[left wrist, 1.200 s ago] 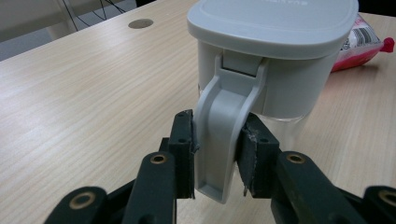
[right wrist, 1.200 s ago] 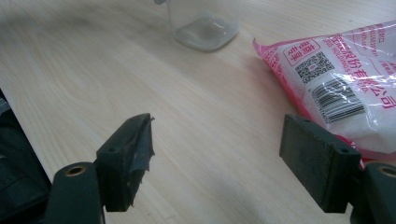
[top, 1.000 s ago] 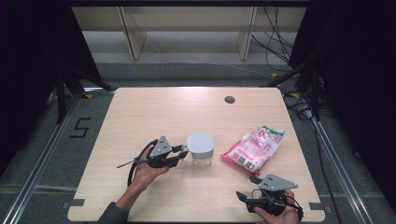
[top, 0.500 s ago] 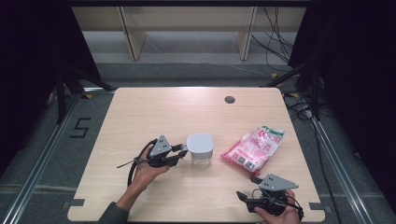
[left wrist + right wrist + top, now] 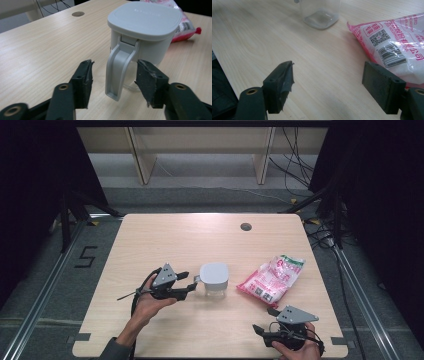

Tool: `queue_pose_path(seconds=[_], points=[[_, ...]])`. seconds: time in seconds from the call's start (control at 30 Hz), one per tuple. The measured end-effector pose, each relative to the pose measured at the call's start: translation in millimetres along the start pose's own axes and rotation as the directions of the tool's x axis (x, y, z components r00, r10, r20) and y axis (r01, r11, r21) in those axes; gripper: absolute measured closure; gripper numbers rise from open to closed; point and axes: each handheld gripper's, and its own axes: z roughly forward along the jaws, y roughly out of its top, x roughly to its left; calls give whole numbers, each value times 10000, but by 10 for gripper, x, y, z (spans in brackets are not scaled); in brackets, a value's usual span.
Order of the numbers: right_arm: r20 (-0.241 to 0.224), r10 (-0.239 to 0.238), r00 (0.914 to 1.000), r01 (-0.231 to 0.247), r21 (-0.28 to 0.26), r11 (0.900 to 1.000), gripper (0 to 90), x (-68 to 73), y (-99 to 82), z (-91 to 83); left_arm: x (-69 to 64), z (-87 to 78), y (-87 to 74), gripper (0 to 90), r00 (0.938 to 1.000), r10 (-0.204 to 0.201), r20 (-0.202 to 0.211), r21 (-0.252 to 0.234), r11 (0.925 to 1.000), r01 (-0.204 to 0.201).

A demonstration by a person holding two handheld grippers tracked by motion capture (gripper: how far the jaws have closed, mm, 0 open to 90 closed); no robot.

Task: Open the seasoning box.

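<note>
The clear plastic jug with a grey square lid and grey handle [image 5: 215, 280] stands upright near the middle of the pale wooden table [image 5: 190, 240], taken here as the landmark. Beyond the jug, open tabletop runs to the far edge, bare but for a small dark round grommet [image 5: 245, 226]. Nearside of the jug, free wood reaches the front edge between the two hands.

The left gripper [image 5: 192, 282] sits just left of the jug, its jaws spread either side of the grey handle [image 5: 120, 67] — pads clear of it on both sides in the left gripper view. Compared with a second ago, when the jaws were closed in on the handle, they have just been opening; the jug has stayed in place.

The pink and white plastic food packet [image 5: 272, 279] lies flat just right of the jug. The right gripper [image 5: 264, 321] rests well to the jug's right and nearer the front edge, jaws wide, nothing between them — unmoved.

Around the table: grey floor, dark curtains, cables, and a light wooden shelf frame [image 5: 200, 150] behind.
</note>
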Motion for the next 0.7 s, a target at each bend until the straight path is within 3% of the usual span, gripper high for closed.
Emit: queue_pose_path(seconds=[0.2,0.3,0.33,0.43,0.47,0.53,0.57,0.63,0.67,0.7], points=[[26,-48,10000,49,-121,9999,207,9,10,22,-50,-137,88,411,10000,-4,-14,-221,9998,4],[-39,-71,10000,70,-175,9998,169,30,42,46,-81,-197,147,442,9999,-65,134,-429,9991,70],[-136,-346,9993,342,-284,9990,154,45,67,64,-108,-222,188,461,9996,-43,282,-637,9979,61],[-140,-169,9998,163,-406,9990,155,69,83,74,-126,-226,215,481,9995,33,304,-734,9973,-11],[-16,-486,9988,484,-525,9974,158,77,90,98,-127,-223,237,558,9990,346,274,-861,9958,-321],[-21,-519,9986,518,-321,9981,160,75,91,106,-137,-216,240,669,9993,339,183,-993,9945,-320],[-69,-425,9991,423,-285,9987,166,77,93,103,-130,-202,255,684,9981,613,35,-1073,9924,-606],[-70,-433,9990,431,-295,9986,172,75,95,105,-131,-179,256,738,9987,498,90,-1194,9917,-484],[-45,-615,9981,613,-391,9974,184,69,101,113,-123,-152,270,762,9977,656,-190,-1316,9890,-676],[-45,-615,9981,613,-391,9974,184,69,101,113,-123,-152,270,793,9977,656,-190,-1316,9890,-676]])
